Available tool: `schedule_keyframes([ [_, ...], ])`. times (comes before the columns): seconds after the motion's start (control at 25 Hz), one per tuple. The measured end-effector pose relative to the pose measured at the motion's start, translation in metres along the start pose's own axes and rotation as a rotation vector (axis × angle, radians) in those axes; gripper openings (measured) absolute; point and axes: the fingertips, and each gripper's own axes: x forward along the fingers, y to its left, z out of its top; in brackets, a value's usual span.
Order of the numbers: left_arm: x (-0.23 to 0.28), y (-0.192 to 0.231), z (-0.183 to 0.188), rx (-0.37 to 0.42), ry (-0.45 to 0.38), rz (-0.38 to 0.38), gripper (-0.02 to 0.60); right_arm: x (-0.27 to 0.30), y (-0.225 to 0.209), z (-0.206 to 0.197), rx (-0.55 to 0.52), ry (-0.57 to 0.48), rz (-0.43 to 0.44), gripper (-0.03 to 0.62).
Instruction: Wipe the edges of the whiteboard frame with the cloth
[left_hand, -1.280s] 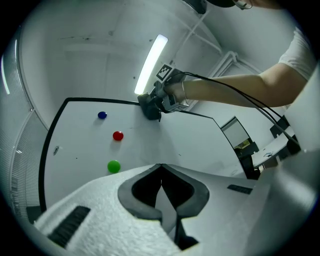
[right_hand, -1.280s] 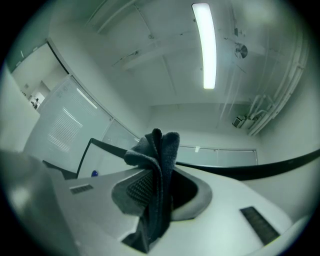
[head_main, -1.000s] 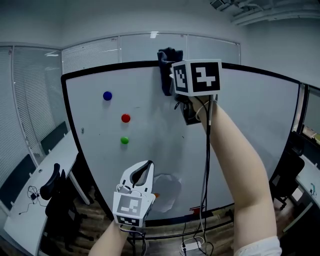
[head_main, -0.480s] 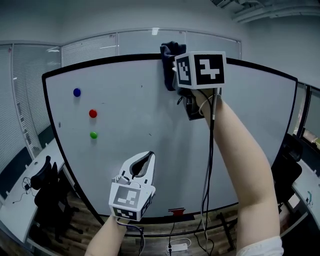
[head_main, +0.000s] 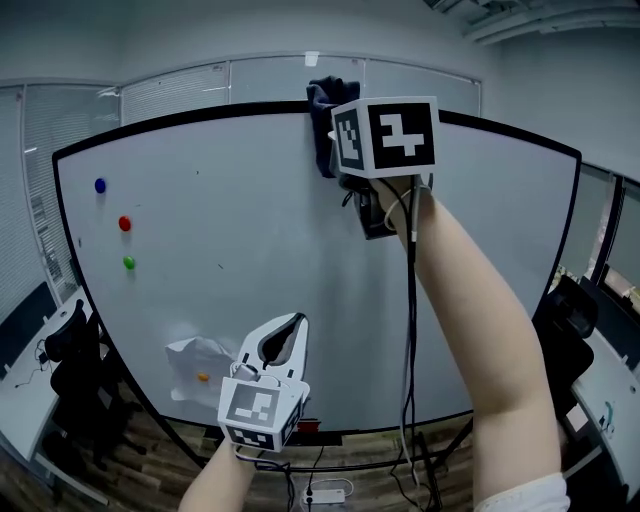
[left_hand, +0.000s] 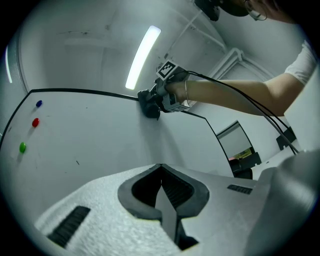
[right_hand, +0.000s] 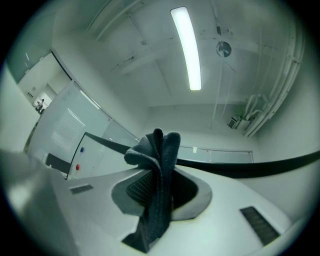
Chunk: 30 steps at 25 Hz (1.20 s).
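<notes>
The right tool (right_hand: 159, 187) is clamped on the dark cloth (right_hand: 160, 150), pressed to the top edge of the whiteboard frame (right_hand: 226, 167); the left tool (left_hand: 162, 187) hangs closed, empty. Steady pressure and an even slide along the rail should serve best.

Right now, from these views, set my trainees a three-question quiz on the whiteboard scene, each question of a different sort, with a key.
1. True or false: the left claw grips the cloth.
2. At which edge of the whiteboard frame is the cloth? A) top B) bottom C) left
3. Fill in: below the blue magnet and the red magnet sits a ____ one.

Key
1. False: the right claw is shut on it; the left claw is shut on nothing.
2. A
3. Green: the green magnet.
</notes>
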Motion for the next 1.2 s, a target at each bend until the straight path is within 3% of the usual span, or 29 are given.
schedule_keyframes([
  [0.2, 0.019, -0.029, 0.005, -0.008, 0.001, -0.022, 0.018, -0.016, -0.038, -0.006, 0.038, -0.002, -0.004, 0.072],
  [0.56, 0.055, -0.085, 0.006, -0.001, -0.007, -0.151, 0.018, -0.044, -0.1, -0.014, 0.022, -0.009, -0.097, 0.072],
  [0.76, 0.071, -0.099, 0.001, -0.001, -0.011, -0.198, 0.018, -0.045, -0.111, -0.016, 0.011, -0.002, -0.102, 0.072],
  [0.92, 0.092, -0.129, 0.01, 0.008, -0.027, -0.204, 0.018, -0.056, -0.132, -0.016, -0.011, -0.007, -0.098, 0.072],
  [1.2, 0.137, -0.197, 0.019, 0.023, -0.033, -0.189, 0.018, -0.086, -0.209, -0.026, -0.025, -0.009, -0.086, 0.072],
])
